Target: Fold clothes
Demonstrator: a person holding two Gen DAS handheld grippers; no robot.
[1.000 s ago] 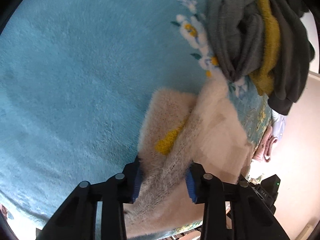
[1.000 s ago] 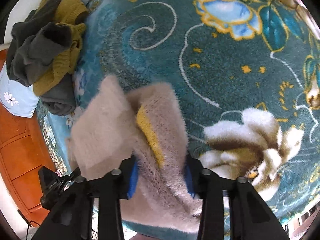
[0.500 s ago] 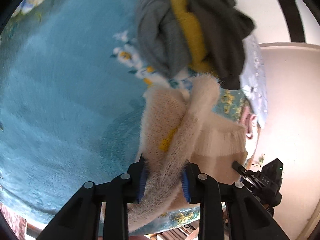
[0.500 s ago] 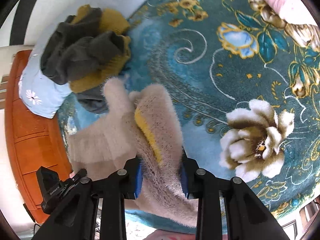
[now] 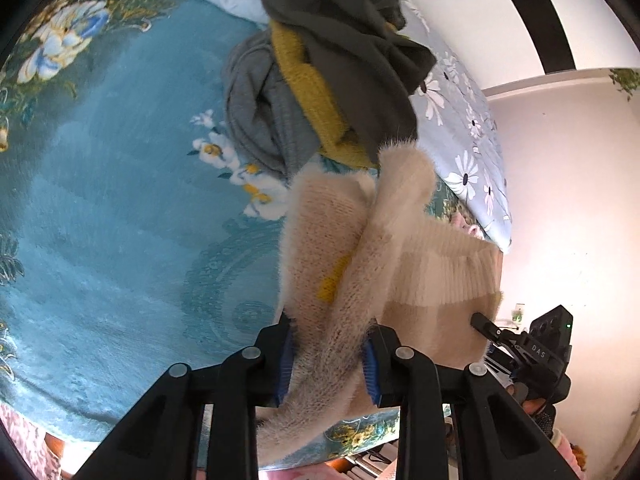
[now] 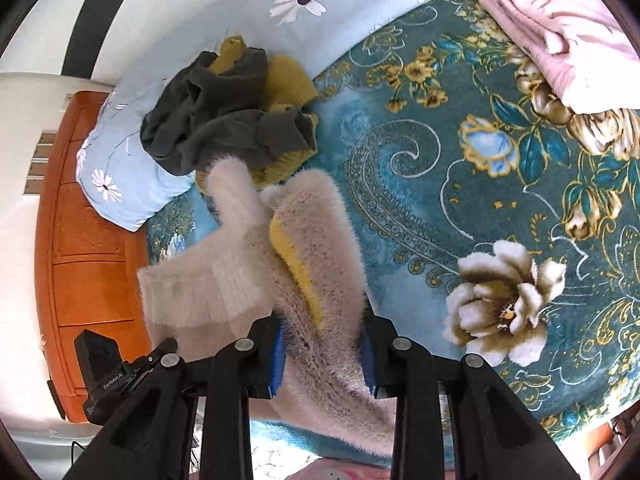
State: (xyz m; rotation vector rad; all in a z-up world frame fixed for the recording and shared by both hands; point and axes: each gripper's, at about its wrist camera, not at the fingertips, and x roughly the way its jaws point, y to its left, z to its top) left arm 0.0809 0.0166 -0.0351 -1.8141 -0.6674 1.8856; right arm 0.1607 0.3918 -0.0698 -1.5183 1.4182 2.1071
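Note:
A fluffy cream sweater [image 5: 356, 248] with a yellow patch hangs bunched between both grippers, lifted above the teal floral bedspread [image 5: 120, 200]. My left gripper [image 5: 328, 356] is shut on one part of the cream sweater. My right gripper [image 6: 322, 356] is shut on another part of the same sweater [image 6: 316, 248]. Its ribbed hem [image 6: 200, 292] droops to the left in the right wrist view. The other gripper shows at the edge of each view [image 5: 532, 352] [image 6: 108, 368].
A pile of dark grey and mustard clothes [image 5: 328, 80] [image 6: 236, 112] lies just beyond the sweater, against a pale blue daisy pillow [image 6: 120, 184]. A folded pink garment [image 6: 560, 32] lies at the far right. An orange wooden cabinet [image 6: 80, 260] stands beside the bed.
Both grippers have risen and pulled back with the sweater, so more of the bed, the clothes pile and the pillow shows. The sweater hangs clear of the bedspread.

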